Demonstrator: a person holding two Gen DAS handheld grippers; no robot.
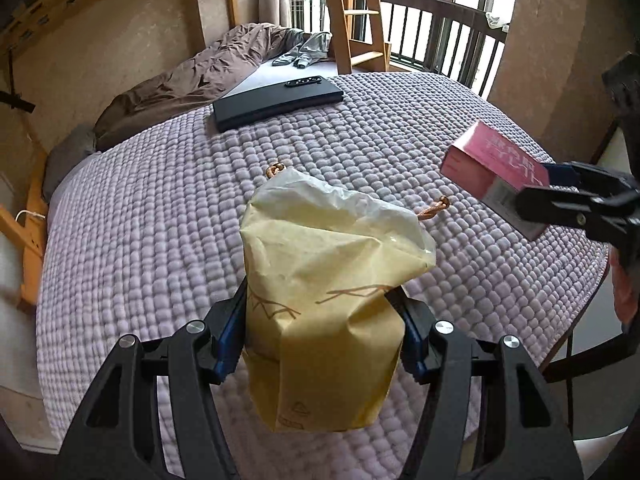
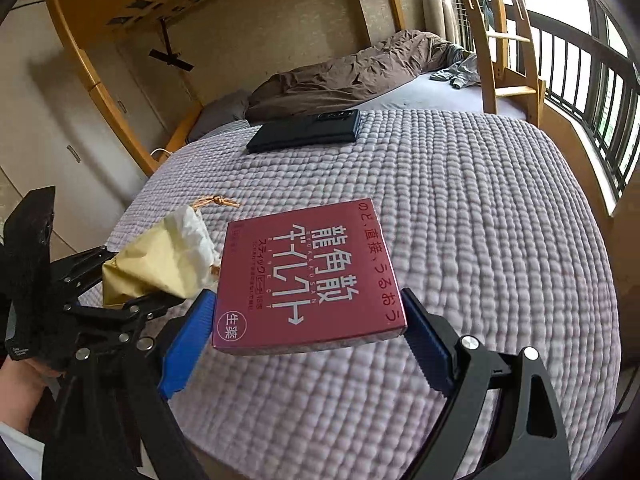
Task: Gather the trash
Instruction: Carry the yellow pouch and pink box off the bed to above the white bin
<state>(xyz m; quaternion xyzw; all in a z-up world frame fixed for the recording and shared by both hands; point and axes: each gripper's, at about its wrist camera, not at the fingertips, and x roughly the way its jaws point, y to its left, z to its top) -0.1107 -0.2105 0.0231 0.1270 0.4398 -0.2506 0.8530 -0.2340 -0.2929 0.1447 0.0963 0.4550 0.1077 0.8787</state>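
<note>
My left gripper (image 1: 322, 316) is shut on a yellow paper bag (image 1: 328, 280) with a white lining and twisted brown handles, held above the lilac quilt (image 1: 160, 240). The bag's mouth faces away, crumpled and partly open. My right gripper (image 2: 308, 320) is shut on a flat pink-red box (image 2: 308, 272) with Japanese lettering, held level above the quilt. In the left wrist view the box (image 1: 492, 168) hangs to the right of the bag, apart from it. In the right wrist view the bag (image 2: 160, 264) is just left of the box.
A black flat case (image 1: 276, 104) with a remote (image 1: 304, 81) on it lies at the far edge of the quilt. Behind are a brown duvet (image 1: 192, 80), grey clothes (image 1: 304, 52), a wooden ladder (image 1: 356, 12) and a railing (image 1: 440, 28).
</note>
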